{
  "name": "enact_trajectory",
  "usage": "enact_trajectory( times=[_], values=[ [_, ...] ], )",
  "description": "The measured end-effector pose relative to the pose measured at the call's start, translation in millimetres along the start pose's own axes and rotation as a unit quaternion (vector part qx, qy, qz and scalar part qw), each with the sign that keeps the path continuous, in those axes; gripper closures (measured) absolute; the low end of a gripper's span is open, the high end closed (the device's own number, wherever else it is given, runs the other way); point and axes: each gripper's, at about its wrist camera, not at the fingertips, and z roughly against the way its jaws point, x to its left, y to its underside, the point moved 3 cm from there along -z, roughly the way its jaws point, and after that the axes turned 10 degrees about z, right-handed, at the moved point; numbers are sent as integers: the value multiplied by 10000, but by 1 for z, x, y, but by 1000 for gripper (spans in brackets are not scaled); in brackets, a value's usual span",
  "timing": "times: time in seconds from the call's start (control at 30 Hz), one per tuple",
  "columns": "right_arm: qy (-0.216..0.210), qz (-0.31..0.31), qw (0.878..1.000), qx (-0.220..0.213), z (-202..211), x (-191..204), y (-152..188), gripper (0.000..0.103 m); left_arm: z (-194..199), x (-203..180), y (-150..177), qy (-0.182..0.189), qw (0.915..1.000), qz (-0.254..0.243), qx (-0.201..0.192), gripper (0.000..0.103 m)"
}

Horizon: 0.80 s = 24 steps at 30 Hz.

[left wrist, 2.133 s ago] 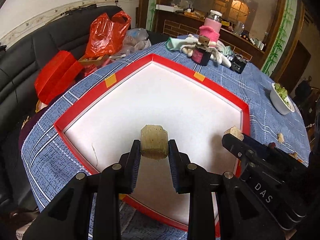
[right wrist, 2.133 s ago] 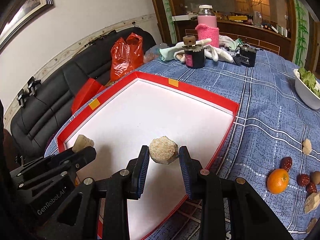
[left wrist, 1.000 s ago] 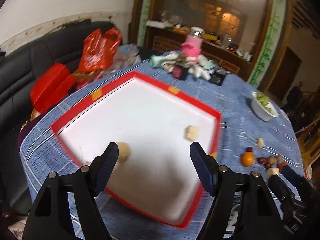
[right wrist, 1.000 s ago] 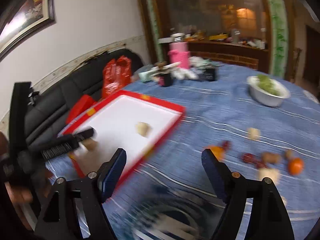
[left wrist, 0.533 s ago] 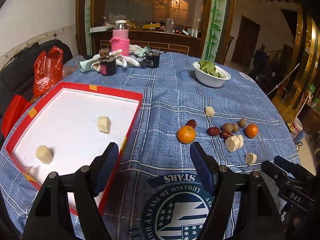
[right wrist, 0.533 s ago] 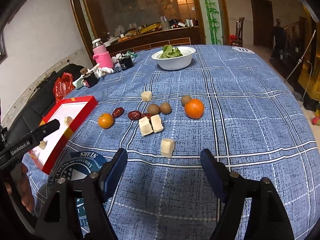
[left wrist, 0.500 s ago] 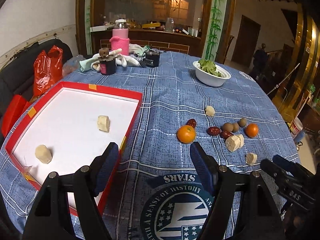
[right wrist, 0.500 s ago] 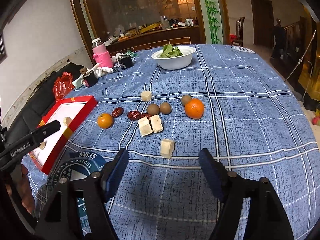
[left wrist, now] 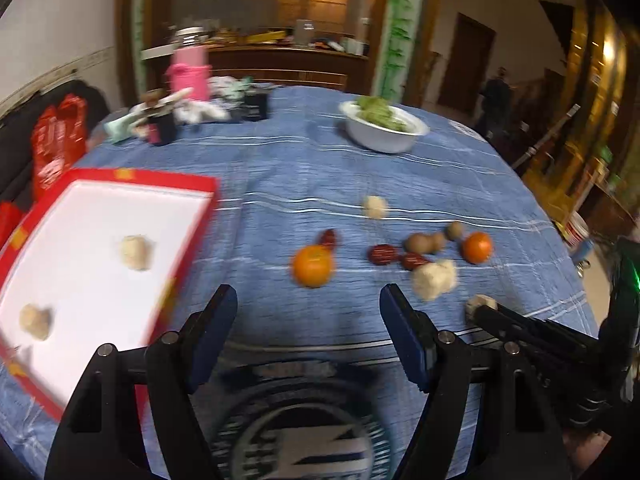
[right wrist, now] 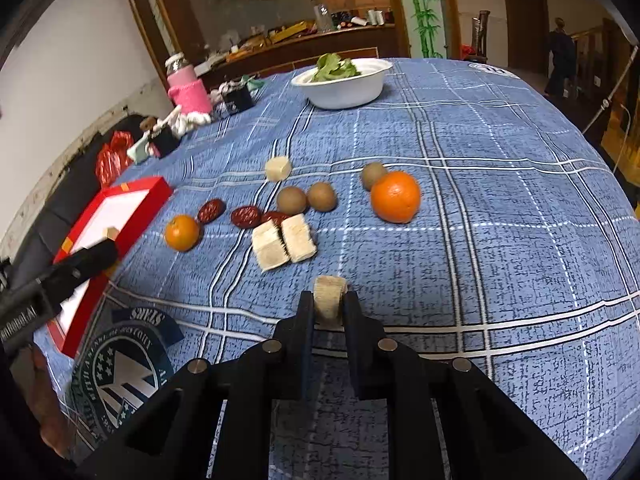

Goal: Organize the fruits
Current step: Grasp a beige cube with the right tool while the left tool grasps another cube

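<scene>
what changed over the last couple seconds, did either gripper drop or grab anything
Both grippers let go of their pale chunks, which now lie in the red tray, then swung right toward the loose fruit. The right gripper has since shut on another pale chunk on the tablecloth. The left gripper is open and empty. The oranges, dates and bowl stayed put.

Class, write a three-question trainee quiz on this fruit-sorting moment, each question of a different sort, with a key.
1. True or false: the right gripper is shut on a pale cube.
2. How many pale pieces lie in the red tray?
3. The left gripper is: A) shut on an orange, B) open and empty, C) out of view.

Key: 1 true. 2 two. 3 B; the nearest orange lies free on the blue tablecloth ahead of it.
</scene>
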Motion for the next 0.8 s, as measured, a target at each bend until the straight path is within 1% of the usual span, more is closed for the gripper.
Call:
enact_trajectory(
  times=[0.1,0.27,0.37,0.43,0.5,0.57,0.6,0.63,0.67,0.7,0.77,0.8],
  values=[
    [-88,-168,9996,-190,5,-8,-3,88,-14,-31,3,311,9990,-291,142,30],
    [-125,-440,9981,-407,12,-20,-6,87,-40,-63,9,435,9956,-698,457,30],
    [-127,-577,9971,-482,15,-27,-7,87,-53,-68,8,396,9948,-696,632,30],
    [-234,-660,9960,-553,18,-29,-8,87,-60,-72,10,408,9936,-773,720,31],
    [-256,-693,9955,-601,20,-30,-9,87,-65,-72,13,397,9926,-839,780,34],
    [-297,-743,9948,-627,21,-32,-9,87,-69,-73,14,379,9925,-845,800,39],
    [-314,-759,9946,-634,22,-32,-9,87,-70,-73,14,457,9923,-799,824,40],
    [-335,-770,9944,-640,22,-33,-10,87,-69,-73,14,487,9924,-782,810,44],
    [-357,-779,9942,-650,22,-32,-10,87,-68,-75,14,513,9925,-804,766,53],
    [-370,-782,9941,-655,22,-32,-10,87,-65,-78,14,529,9924,-885,675,59],
    [-390,-789,9940,-656,22,-32,-10,87,-63,-83,15,639,9907,-987,680,79],
    [-401,-796,9939,-656,22,-32,-9,87,-63,-85,15,637,9904,-1019,679,79]
  ],
)
